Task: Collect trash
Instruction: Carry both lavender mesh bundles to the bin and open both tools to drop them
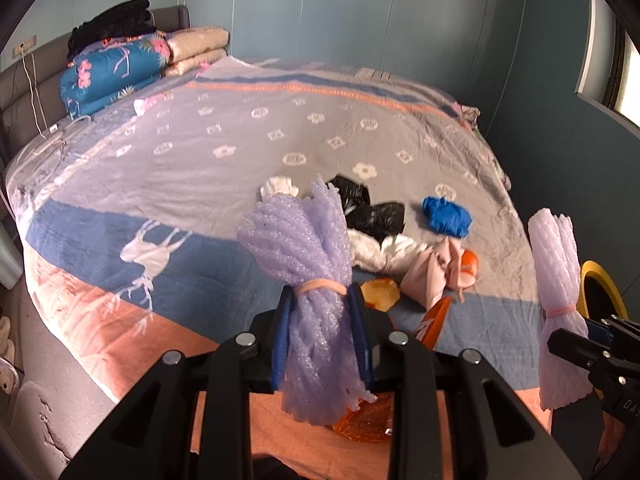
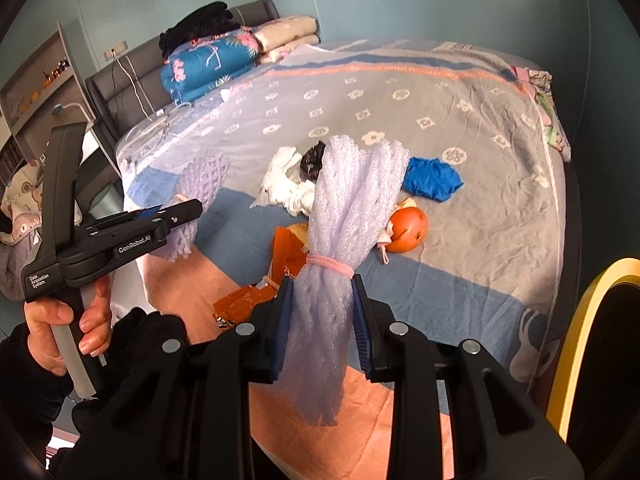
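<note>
My left gripper (image 1: 320,332) is shut on a purple foam net bundle (image 1: 304,264) tied with a pink band, held above the bed's near edge. It also shows in the right wrist view (image 2: 200,184). My right gripper (image 2: 323,320) is shut on a pale lilac foam net bundle (image 2: 348,216), which also shows in the left wrist view (image 1: 556,280). On the bed lie a black bag (image 1: 372,212), white crumpled paper (image 2: 286,184), a blue crumpled bag (image 2: 432,178), orange peel (image 2: 408,230), a pink mask (image 1: 432,272) and an orange wrapper (image 2: 240,302).
A yellow-rimmed black bin (image 2: 576,340) stands at the right by the bed's corner. Folded quilts (image 1: 116,72) are stacked at the headboard. The patterned blanket (image 1: 224,184) covers the bed. A shelf (image 2: 44,80) stands at the far left.
</note>
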